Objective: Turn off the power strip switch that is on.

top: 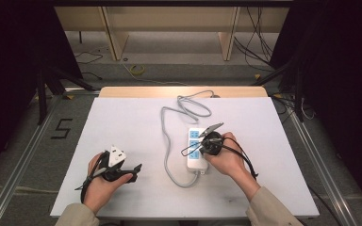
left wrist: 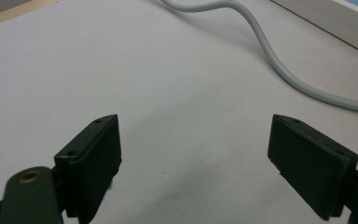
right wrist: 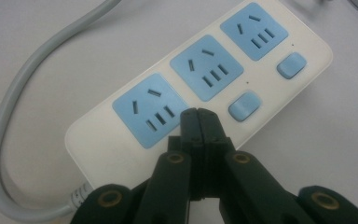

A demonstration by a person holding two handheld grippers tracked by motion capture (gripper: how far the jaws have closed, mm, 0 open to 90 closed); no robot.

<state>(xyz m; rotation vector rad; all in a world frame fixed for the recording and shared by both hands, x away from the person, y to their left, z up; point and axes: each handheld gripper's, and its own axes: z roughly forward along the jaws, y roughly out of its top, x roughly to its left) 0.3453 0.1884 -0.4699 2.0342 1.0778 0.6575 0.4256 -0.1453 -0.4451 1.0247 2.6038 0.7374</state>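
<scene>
- High view: white oblong plastic power strip [top: 196, 149] with three pale-blue sockets lies right of the middle of the white counter [top: 122, 122], its grey round cable [top: 167, 141] looping toward the far edge and back along the strip's left side.
- Right gripper [top: 210, 140] sits over the strip, held in the person's right hand [top: 226, 157], its black cable trailing across that hand.
- Left gripper [top: 134, 169] rests on the counter at the near left, well apart from the strip, in the left hand [top: 101, 181], with its three-cornered plate on top.
- Left gripper view: two black jaws stand wide apart over bare counter with nothing between them; the grey cable [left wrist: 279, 65] curves across ahead, and the strip's edge [left wrist: 335, 23] shows at the upper right.
- Right gripper view: jaws are pressed fully together, gripping nothing, their tips [right wrist: 198, 116] over the strip [right wrist: 121, 154] just beside the nearest blue socket [right wrist: 149, 109]; two blue switch buttons [right wrist: 243, 106] lie along one side.
</scene>
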